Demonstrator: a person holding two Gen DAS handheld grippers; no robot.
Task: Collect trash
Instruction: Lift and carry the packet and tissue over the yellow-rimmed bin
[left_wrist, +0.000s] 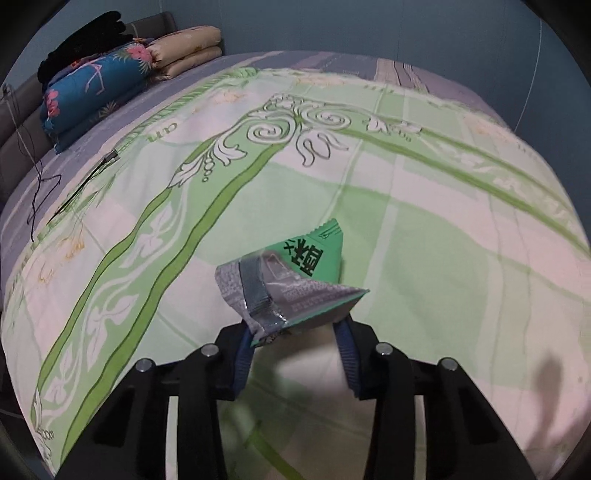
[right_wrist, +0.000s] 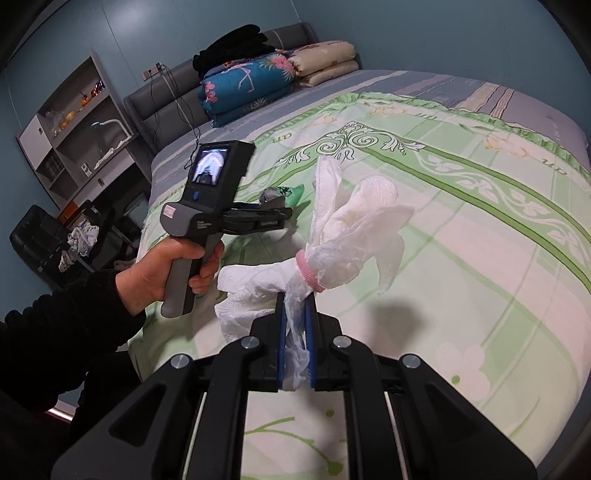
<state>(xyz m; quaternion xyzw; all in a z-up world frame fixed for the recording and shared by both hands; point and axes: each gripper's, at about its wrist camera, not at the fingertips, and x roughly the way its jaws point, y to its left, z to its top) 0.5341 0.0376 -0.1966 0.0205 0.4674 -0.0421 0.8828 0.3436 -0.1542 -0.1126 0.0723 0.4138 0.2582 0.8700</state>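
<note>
My left gripper (left_wrist: 295, 328) is shut on a green and silver snack wrapper (left_wrist: 291, 273), pinched at its near edge and held above the bed. In the right wrist view the left gripper (right_wrist: 280, 206) and the wrapper (right_wrist: 284, 194) show at the centre left. My right gripper (right_wrist: 295, 310) is shut on a clear plastic bag (right_wrist: 332, 258), tied with a pink band (right_wrist: 308, 271) and stuffed with white tissue (right_wrist: 369, 206). More tissue (right_wrist: 247, 295) hangs out to the left.
A bed with a green and white patterned cover (left_wrist: 406, 184) fills both views. Folded quilts (right_wrist: 251, 85) and black clothes (right_wrist: 236, 44) are stacked at the headboard. A black cable (left_wrist: 85, 181) lies at the left edge. A shelf unit (right_wrist: 81, 122) stands left of the bed.
</note>
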